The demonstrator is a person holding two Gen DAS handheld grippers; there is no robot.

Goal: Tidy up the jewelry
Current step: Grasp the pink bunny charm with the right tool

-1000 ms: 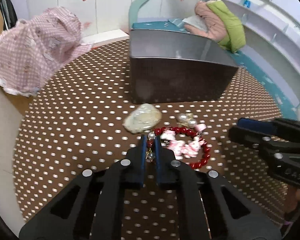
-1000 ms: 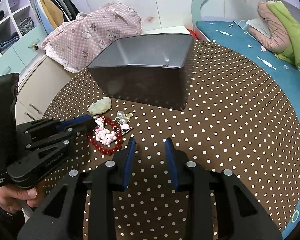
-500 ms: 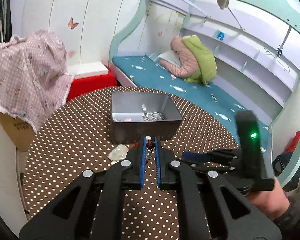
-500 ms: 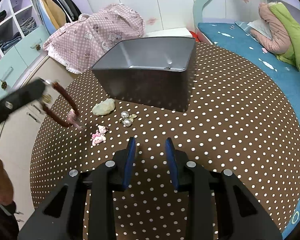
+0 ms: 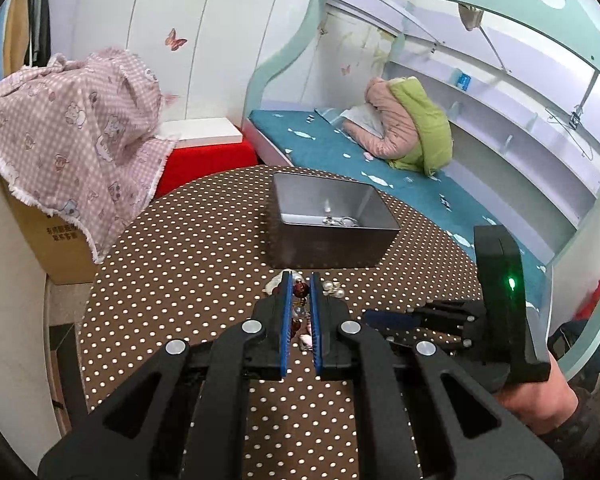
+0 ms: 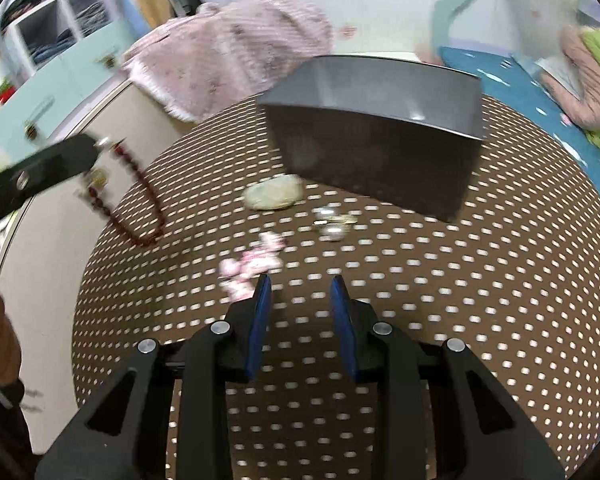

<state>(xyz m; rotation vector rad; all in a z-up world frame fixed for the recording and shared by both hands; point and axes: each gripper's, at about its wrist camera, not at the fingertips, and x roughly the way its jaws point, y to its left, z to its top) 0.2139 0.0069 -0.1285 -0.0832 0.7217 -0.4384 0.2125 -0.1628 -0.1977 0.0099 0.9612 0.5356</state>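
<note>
Jewelry is being moved piece by piece into the tin. A red bead bracelet is gripped by the left tool, narrowly closed, and hangs in the air above the table. The step in hand seems to be the carry; next, the bracelet should be brought over the tin's rim and released. The right tool is held wide and empty near the pink charm. A smooth pale stone and round pearls lie beside the metal tin.
</note>
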